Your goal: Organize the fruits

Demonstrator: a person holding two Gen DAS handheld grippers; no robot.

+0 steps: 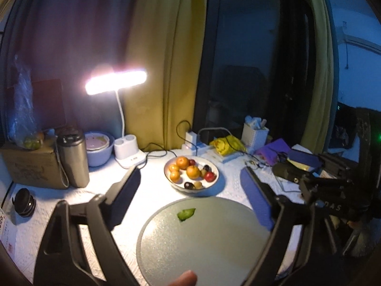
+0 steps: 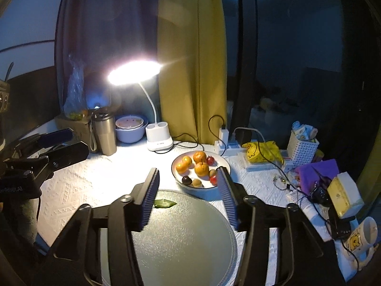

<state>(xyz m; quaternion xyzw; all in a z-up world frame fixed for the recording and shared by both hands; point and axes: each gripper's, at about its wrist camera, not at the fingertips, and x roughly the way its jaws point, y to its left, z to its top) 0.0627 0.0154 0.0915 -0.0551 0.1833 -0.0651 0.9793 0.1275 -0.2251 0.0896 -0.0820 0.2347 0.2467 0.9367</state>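
Note:
A white plate (image 1: 190, 190) (image 2: 204, 184) holds several oranges (image 1: 193, 171) (image 2: 201, 168) and small red, dark and tan fruits. In front of it lies a round grey tray (image 1: 202, 238) (image 2: 183, 238) with only a green leaf scrap (image 1: 187, 214) (image 2: 165, 203) on it. My left gripper (image 1: 190, 170) hovers over the tray's far edge, open, with nothing between its blue pads. My right gripper (image 2: 188, 170) hovers over the same tray, open and empty, pointing at the plate. Each gripper shows at the edge of the other's view.
A lit desk lamp (image 1: 129, 157), steel flask (image 1: 72, 159), purple bowl (image 1: 98, 152) and cardboard box (image 1: 31, 164) stand at back left. Power strip with cables (image 2: 226, 146), yellow bag (image 2: 264, 152), white basket (image 2: 301, 149), tissue box (image 2: 345, 195) and mug (image 2: 362, 240) crowd the right. A fingertip (image 1: 185, 278) shows.

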